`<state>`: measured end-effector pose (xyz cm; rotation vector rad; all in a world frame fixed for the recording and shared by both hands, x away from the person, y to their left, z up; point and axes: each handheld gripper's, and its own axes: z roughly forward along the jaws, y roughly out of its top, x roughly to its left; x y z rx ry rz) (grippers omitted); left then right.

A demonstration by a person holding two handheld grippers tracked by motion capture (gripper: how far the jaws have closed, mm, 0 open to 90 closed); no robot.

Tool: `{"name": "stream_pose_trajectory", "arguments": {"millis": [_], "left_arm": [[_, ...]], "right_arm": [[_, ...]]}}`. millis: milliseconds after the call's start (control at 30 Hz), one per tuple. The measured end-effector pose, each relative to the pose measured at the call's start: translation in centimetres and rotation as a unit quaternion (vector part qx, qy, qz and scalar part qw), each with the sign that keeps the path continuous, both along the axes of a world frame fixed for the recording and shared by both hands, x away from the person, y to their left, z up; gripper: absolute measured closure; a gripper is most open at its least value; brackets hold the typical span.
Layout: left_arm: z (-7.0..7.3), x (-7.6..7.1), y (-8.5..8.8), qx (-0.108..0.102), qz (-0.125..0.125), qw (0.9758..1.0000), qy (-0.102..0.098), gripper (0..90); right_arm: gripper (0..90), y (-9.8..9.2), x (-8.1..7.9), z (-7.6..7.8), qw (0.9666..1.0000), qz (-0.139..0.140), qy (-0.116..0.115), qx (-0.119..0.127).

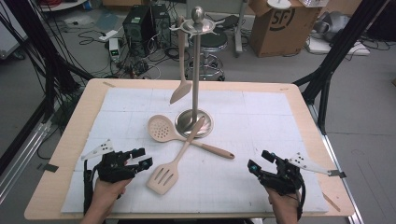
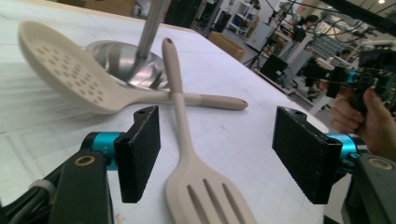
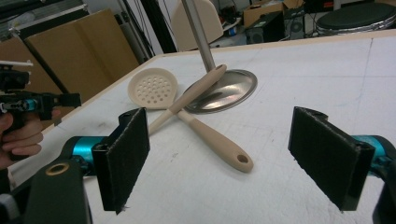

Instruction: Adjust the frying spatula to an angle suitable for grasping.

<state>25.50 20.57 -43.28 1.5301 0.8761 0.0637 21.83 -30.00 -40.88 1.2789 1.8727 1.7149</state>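
Facing the slotted spatula (image 2: 205, 186) lying just ahead of your wide-open left claw (image 2: 224, 154), you are eyeing a light, stiff, smooth tool best pinched mid-handle, while your right claw (image 3: 233, 154) is gaping empty.

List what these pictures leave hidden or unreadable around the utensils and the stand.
- Slotted spatula: its blade end is cut off by the bottom edge of the left gripper view.
- Hanging utensil: the right gripper view's top edge crops it, and the stand pole covers part.
- Skimmer: where its handle crosses under the spatula handle, contact cannot be judged in the high view.
- Stand hooks: too small in the high view to count.
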Motion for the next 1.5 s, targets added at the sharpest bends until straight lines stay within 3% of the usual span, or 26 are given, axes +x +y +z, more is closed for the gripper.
{"name": "stream_pose_trajectory", "arguments": {"millis": [467, 667, 767, 900, 1100, 1200, 1500], "left_arm": [[0.4, 0.6, -1.5, 0.034, -0.004, 0.9994, 0.0, 32.9], [0.1, 1.7, -3.1, 0.054, -0.011, 0.998, 0.032, 32.9], [0.0, 2.2, -4.0, 0.071, -0.015, 0.9967, 0.037, 33.1], [0.1, 3.1, -5.1, 0.065, -0.022, 0.9967, 0.042, 35.1], [-0.2, 4.6, -6.5, 0.072, -0.025, 0.9944, 0.074, 37.0], [-0.3, 5.2, -6.9, 0.075, -0.025, 0.9945, 0.069, 37.3], [0.1, 6.9, -8.4, 0.09, -0.025, 0.9926, 0.078, 37.6]], "right_arm": [[19.4, 0.1, 0.3, -0.2, 0.9996, 0.005, 0.02, 0.017], [19.4, -0.1, 0.4, -0.3, 0.9991, 0.008, 0.028, 0.032], [19.4, -0.2, 0.5, -0.3, 0.9991, 0.008, 0.027, 0.031], [19.5, -0.1, 0.5, -0.3, 0.9993, 0.009, 0.028, 0.022], [19.5, -0.1, 0.5, -0.3, 0.9993, 0.009, 0.028, 0.022], [19.5, -0.2, 0.5, -0.3, 0.9994, 0.007, 0.026, 0.023], [19.5, -0.1, 0.6, -0.2, 0.9993, 0.006, 0.026, 0.024]]}}
